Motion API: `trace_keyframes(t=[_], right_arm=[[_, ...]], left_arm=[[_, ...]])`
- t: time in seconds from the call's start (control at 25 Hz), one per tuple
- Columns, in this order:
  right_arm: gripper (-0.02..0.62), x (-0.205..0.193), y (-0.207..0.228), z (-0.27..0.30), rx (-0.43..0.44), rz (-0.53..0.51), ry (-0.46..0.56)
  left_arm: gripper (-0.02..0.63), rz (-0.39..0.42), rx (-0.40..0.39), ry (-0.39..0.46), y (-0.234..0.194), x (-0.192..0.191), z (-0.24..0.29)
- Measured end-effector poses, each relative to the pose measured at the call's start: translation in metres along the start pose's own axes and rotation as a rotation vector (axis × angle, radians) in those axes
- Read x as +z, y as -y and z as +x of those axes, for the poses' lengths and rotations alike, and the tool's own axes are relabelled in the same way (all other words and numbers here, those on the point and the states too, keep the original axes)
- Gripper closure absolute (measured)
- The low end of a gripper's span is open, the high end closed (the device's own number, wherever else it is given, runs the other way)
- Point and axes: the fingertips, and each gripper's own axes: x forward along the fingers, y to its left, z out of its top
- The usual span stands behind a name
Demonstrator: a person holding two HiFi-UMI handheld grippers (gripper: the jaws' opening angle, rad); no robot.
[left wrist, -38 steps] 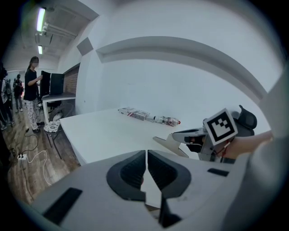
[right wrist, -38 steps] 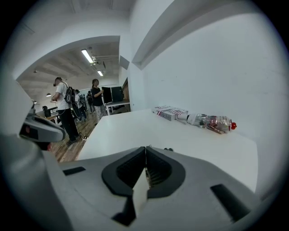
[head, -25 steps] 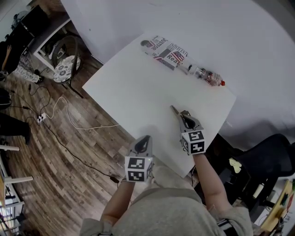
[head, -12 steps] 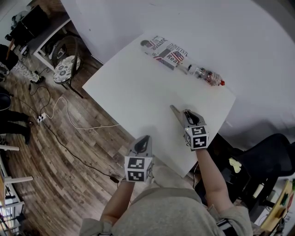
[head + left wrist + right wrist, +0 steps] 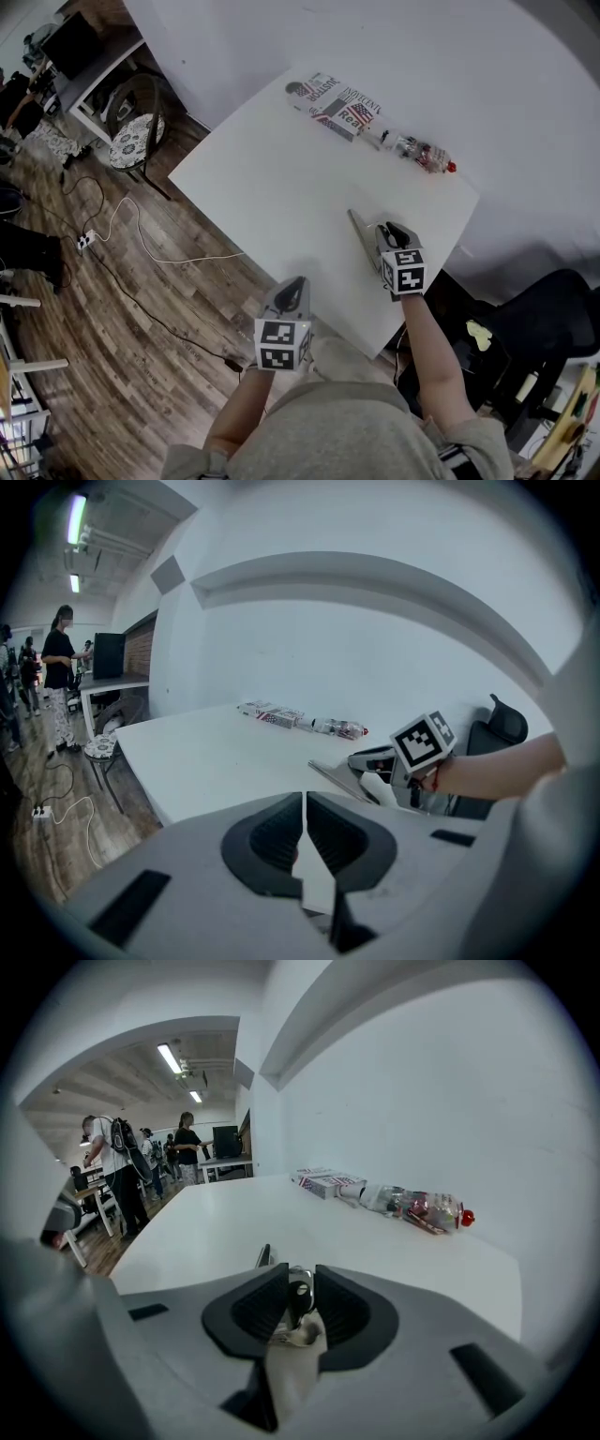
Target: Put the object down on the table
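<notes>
The white rectangular table [image 5: 281, 178] fills the middle of the room. Along the table's far edge lies a flat cardboard carton printed in red, white and blue [image 5: 336, 103], and end to end with it a clear plastic bottle with a red cap [image 5: 420, 153] lies on its side.

Over the table's near right part the right gripper [image 5: 382, 232] pinches a flat grey metal tool [image 5: 360, 234] by its riveted end. The thin blade points out across the tabletop, low over it; I cannot tell whether it touches. Off the table's near edge, the left gripper [image 5: 292, 283] has its jaws pressed together on nothing.

The tool looks stiff, light and slick. I reckon it could twist in a narrow pinch, so the thicker riveted end seems the sound place to hold.
</notes>
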Motion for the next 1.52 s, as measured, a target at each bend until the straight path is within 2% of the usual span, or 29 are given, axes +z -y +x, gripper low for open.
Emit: trace_keyframes(t=[0.32, 0.56, 0.8, 1.2, 1.52], right_arm=[[0.502, -0.001, 0.002, 0.001, -0.014, 0.001, -0.002], [0.499, 0.01, 0.005, -0.017, -0.091, -0.001, 0.026], [0.505, 0.022, -0.011, -0.06, -0.061, 0.029, 0.109], [0.59, 0.025, -0.053, -0.148, -0.026, 0.021, 0.196], [0.592, 0.028, -0.085, -0.207, 0.015, 0.034, 0.278]], left_arm=[[0.592, -0.003, 0.018, 0.019, 0.002, 0.003, -0.009], [0.591, -0.004, 0.035, 0.049, 0.007, 0.005, -0.026], [0.591, 0.001, 0.049, 0.076, 0.016, 0.006, -0.049], [0.591, 0.007, 0.068, 0.142, 0.035, 0.002, -0.092], [0.591, 0.01, 0.077, 0.182, 0.047, -0.004, -0.124]])
